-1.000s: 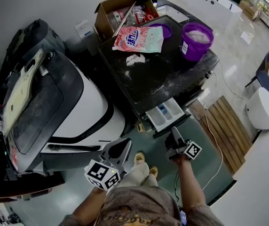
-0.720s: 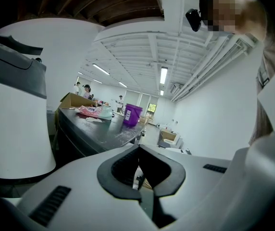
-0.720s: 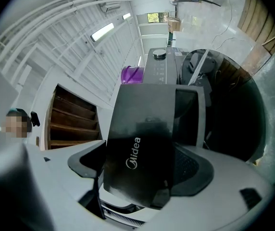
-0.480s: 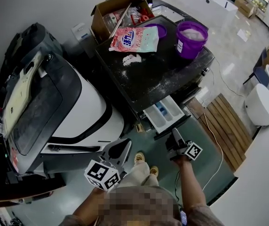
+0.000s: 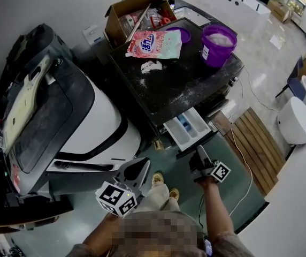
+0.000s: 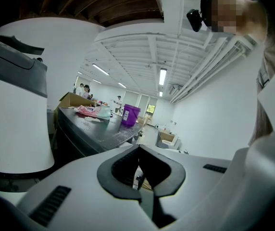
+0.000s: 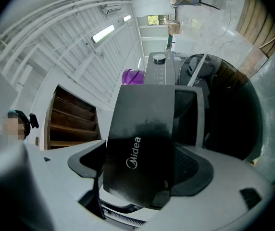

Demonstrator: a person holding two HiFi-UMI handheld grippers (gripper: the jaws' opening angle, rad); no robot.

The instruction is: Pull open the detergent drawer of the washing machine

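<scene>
Gripping the glossy black front panel (image 7: 142,138) of the white plastic detergent drawer (image 5: 188,130), the right gripper (image 7: 137,170) has its jaws narrowed onto the panel, one pad on each face, with the logo side showing between them. In the head view the right gripper (image 5: 200,154) sits at the drawer's outer end, just in front of the dark-topped front-loading washing machine (image 5: 180,87). The drawer stands well out of the machine's front, its white compartments and a blue insert (image 5: 183,123) open to the camera.

Left gripper (image 6: 140,196): jaws brought together at the tips, nothing between them, only the hollow between the pads. In the head view the left gripper (image 5: 136,171) hangs low, well apart from the drawer, with no part in the job.

On the machine's top sit a pink detergent bag (image 5: 154,43), a purple plastic bucket (image 5: 219,44) and a patch of spilled white powder (image 5: 152,66). None is in the way.

Step in hand: the pull itself. It looks near its end or done, since most of the tray shows. Cannot tell if the drawer has reached its stop.

Next move, as I judge it: any last travel wants a straight pull along the drawer's own line, with no twisting on the thin panel. Then part the jaws and back off without knocking the drawer in.
</scene>
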